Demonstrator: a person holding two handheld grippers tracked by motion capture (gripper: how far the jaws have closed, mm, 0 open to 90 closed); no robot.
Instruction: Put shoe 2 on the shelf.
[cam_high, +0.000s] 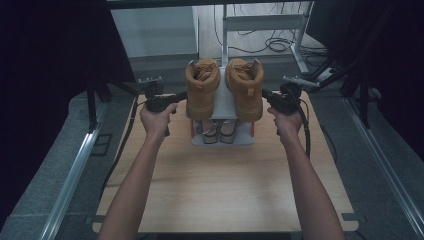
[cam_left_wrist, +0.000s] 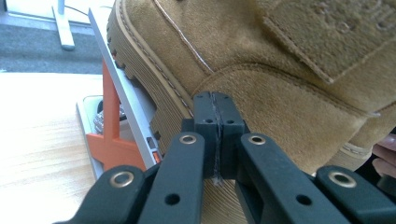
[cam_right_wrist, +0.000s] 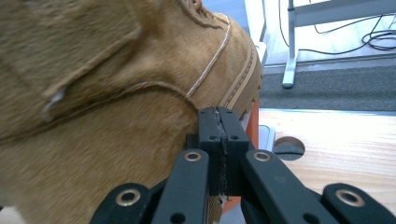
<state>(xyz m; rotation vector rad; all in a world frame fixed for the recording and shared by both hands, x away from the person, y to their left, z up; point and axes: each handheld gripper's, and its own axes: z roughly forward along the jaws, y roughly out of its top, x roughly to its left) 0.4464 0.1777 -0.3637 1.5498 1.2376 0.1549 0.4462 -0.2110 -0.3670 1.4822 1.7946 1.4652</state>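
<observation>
Two tan suede boots stand side by side on a tilted white shoe rack with orange supports, at the far middle of the wooden table. My left gripper is shut and empty, its tips against the outer side of the left boot. In the left gripper view the closed pads meet the left boot just above its ridged sole. My right gripper is also shut and empty, at the outer side of the right boot. In the right gripper view its pads rest by the right boot.
The wooden table stretches bare toward me. A round hole is cut in its top beside the rack's orange support. Behind the table are a desk frame and floor cables. Dark curtains and metal rails flank both sides.
</observation>
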